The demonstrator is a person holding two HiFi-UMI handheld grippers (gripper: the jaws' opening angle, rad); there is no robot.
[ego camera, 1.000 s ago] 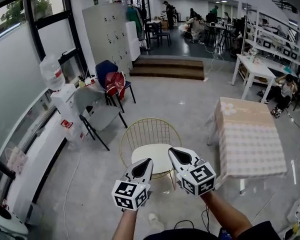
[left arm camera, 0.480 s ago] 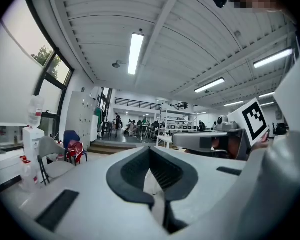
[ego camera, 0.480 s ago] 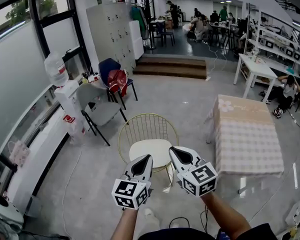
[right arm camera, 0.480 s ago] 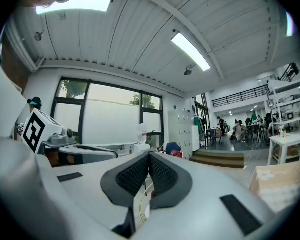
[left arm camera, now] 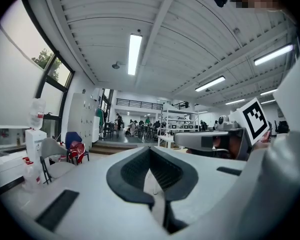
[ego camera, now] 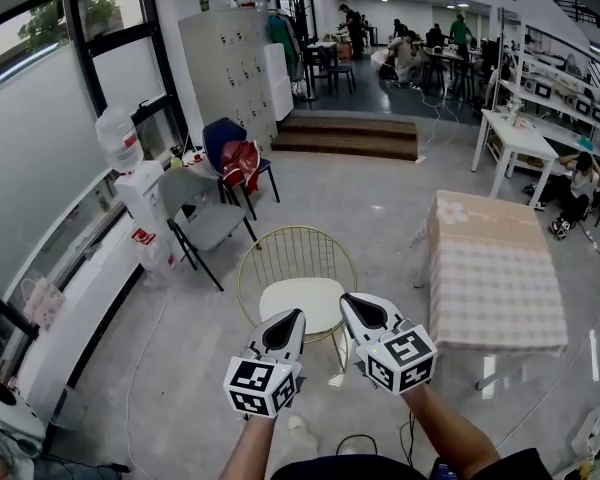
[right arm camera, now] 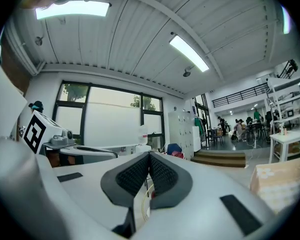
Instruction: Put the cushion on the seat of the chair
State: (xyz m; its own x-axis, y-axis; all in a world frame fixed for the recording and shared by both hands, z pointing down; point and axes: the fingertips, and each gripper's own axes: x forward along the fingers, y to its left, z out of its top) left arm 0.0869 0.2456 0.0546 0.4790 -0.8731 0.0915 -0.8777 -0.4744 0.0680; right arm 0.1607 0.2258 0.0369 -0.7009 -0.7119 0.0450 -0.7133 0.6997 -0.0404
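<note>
Gold wire round-backed chair on the grey floor. White round cushion lies on its seat. Left gripper and right gripper side by side near the chair's front, jaws pressed together, nothing between them.

Our white plastic left tool and white plastic right tool have pointed jaws, lined inside with black ribbed pads. Each one carries a white cube with black square markers. We wear a dark top.
</note>
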